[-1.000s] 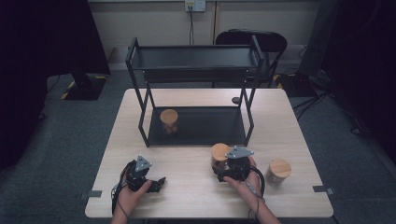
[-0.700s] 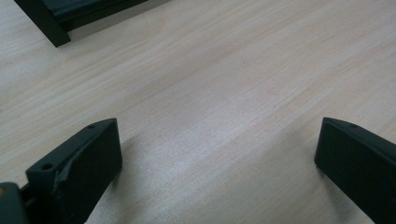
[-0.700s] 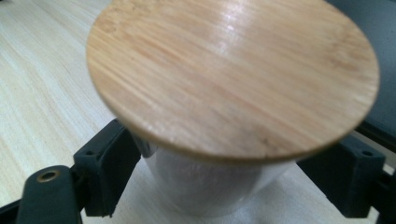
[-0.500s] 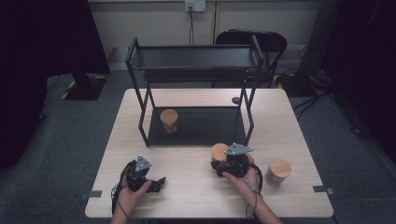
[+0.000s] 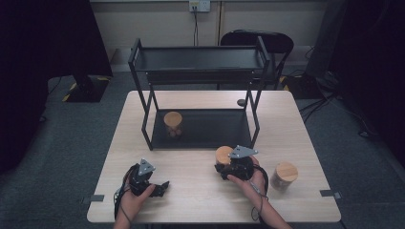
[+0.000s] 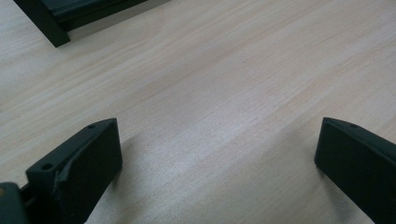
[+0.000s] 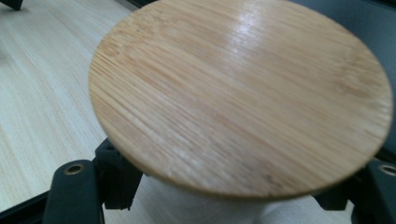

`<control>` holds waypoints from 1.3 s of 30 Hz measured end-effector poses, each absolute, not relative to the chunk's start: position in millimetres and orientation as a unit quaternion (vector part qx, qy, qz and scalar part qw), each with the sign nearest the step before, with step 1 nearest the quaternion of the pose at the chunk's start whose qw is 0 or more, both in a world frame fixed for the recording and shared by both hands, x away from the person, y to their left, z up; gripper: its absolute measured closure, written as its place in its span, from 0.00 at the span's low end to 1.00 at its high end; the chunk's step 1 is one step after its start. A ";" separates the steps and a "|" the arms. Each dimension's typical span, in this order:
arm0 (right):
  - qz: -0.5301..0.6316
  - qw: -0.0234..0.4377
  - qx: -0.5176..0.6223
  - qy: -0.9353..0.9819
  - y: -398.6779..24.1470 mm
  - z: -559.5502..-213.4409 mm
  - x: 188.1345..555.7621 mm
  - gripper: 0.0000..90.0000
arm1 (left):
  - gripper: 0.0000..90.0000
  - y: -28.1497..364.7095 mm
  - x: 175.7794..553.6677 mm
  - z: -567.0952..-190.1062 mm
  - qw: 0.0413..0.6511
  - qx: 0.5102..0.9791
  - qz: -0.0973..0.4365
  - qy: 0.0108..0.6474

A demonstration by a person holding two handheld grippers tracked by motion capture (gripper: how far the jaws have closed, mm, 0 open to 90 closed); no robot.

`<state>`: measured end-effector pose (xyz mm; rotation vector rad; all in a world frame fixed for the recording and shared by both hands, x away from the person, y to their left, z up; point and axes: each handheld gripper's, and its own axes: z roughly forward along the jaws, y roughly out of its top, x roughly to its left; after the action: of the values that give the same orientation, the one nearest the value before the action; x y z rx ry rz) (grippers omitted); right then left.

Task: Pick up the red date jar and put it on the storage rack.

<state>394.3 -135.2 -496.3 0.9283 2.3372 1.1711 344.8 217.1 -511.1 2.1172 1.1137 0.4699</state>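
High view shows our right gripper [image 5: 228, 168] with its jaws just closed around the jar [image 5: 223, 156], upright near the shelf [image 5: 200, 129]'s front right; our left gripper [image 5: 161, 187], open and empty, lies farther left.

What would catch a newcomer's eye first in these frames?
Likely the black two-tier rack at the back of the table, with a wood-lidded jar on its lower shelf. In front of it, the right gripper, whose jaws have just been closing, clamps another jar with a bamboo lid. A third jar stands to its right, and the left gripper rests open on bare wood.
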 end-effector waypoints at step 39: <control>0.421 0.169 0.293 0.842 -113.8 -478.2 421.7 0.28 | 0.00 217.9 344.8 -511.1 0.346 0.817 0.180 0.425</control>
<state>421.7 -113.8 -478.2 0.8342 2.3930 1.1968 344.8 217.9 -511.1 2.1204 1.1044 0.4660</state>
